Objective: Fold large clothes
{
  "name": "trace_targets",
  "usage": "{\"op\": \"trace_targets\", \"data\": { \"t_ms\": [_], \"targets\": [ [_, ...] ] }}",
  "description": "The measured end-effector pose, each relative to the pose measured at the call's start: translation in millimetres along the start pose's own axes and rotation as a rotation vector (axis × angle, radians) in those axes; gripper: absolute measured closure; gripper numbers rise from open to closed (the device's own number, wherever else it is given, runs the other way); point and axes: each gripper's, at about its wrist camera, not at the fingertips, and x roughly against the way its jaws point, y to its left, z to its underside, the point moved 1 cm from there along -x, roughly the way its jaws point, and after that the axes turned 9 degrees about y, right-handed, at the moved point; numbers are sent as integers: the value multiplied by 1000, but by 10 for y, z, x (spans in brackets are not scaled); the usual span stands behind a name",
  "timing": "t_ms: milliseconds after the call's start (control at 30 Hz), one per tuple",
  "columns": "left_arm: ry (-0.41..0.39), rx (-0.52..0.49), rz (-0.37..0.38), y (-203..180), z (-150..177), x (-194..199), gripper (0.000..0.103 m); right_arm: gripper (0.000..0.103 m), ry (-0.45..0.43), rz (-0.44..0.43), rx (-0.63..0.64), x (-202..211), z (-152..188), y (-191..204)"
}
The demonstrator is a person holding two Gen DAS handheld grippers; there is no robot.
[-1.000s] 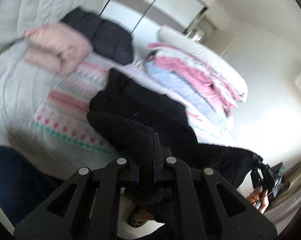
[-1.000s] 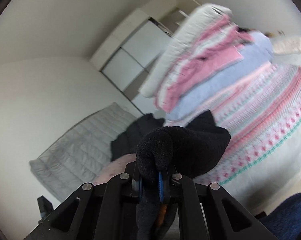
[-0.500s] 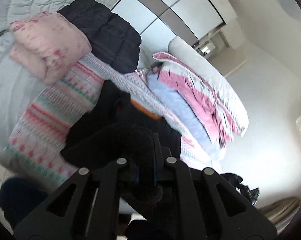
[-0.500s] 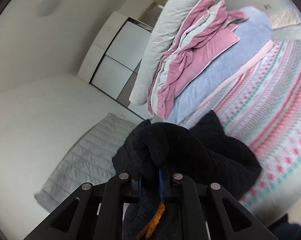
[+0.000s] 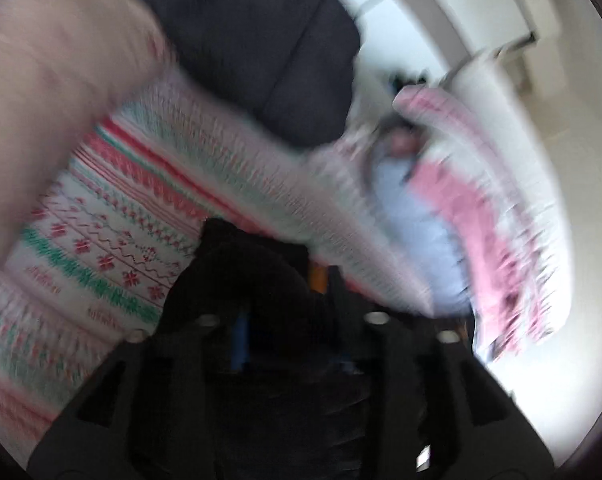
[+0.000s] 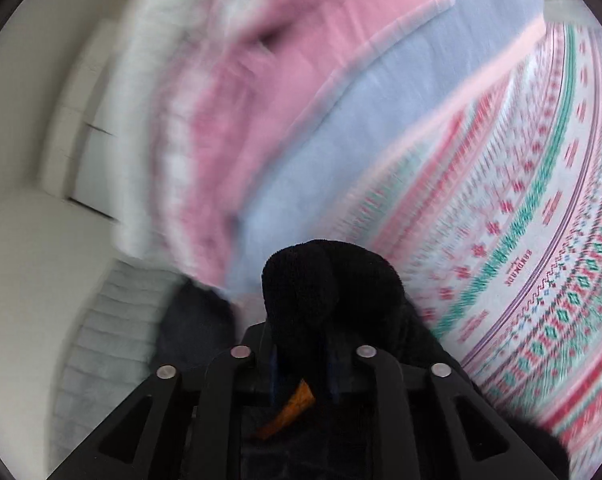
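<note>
A black fleece garment [image 5: 257, 280] is bunched in front of my left gripper [image 5: 289, 332]. Its jaws are opening and stand apart, with the fleece loose between them. In the right wrist view the same black fleece [image 6: 325, 280] bulges up between the fingers of my right gripper [image 6: 304, 344]. Those jaws are opening too, but the pads still look pressed on the fabric. An orange tag [image 6: 297, 400] hangs below the fold. Both views are blurred. The garment sits low over a patterned blanket [image 5: 113, 216] on the bed.
A folded pink item [image 5: 41, 80] and a dark quilted jacket [image 5: 261, 40] lie beyond the blanket. A pile of pink and pale blue bedding [image 6: 301, 100] rises close ahead. A grey quilt [image 6: 113, 340] and white wardrobe doors [image 6: 73, 152] are to the left.
Both grippers have swept forward and down toward the patterned blanket, which now fills the views. The left jaws have parted widely and the right jaws slightly.
</note>
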Motion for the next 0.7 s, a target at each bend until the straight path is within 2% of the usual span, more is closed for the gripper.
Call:
{"op": "trace_targets", "data": {
  "t_ms": [33, 67, 100, 133, 167, 200, 233, 267, 300, 333, 467, 533, 600, 667, 700],
  "targets": [
    [36, 60, -38, 126, -67, -119, 62, 76, 46, 1, -21, -118, -67, -88],
    [44, 107, -12, 218, -136, -148, 61, 74, 70, -32, -41, -157, -141, -151],
    [41, 109, 32, 236, -194, -118, 59, 72, 78, -82, -52, -140, -221, -197],
    [28, 89, 71, 224, -260, -39, 54, 66, 67, -117, -45, -84, -299, -212],
    [-5, 59, 89, 205, -309, 86, 51, 61, 48, -122, -30, -29, -348, -213],
    [-45, 36, 94, 199, -333, 204, 44, 57, 9, -105, -7, 54, -407, -209],
    [-99, 21, 99, 224, -344, 337, 35, 46, -42, -70, 15, 147, -461, -209],
    [-152, 25, 106, 275, -332, 448, 31, 40, -87, -44, 34, 218, -500, -217],
    [-176, 39, 107, 324, -337, 486, 27, 39, -99, -33, 46, 241, -520, -224],
    [-171, 50, 103, 380, -326, 487, 27, 38, -83, -28, 69, 227, -541, -237],
    [-65, 35, 53, 418, -292, 213, 27, 38, 18, 64, 193, 57, -509, -141],
    [-41, 19, 21, 376, -251, 99, 27, 38, 100, 71, 293, -112, -411, -61],
    [-8, -31, 22, 261, -160, -4, 27, 38, 156, 77, 363, -213, -320, 7],
    [11, -107, -3, 106, -50, -67, 27, 38, 133, 105, 426, -203, -247, 86],
    [-4, -147, -47, 30, 0, -87, 26, 38, 110, 123, 485, -188, -192, 150]
  ]
}}
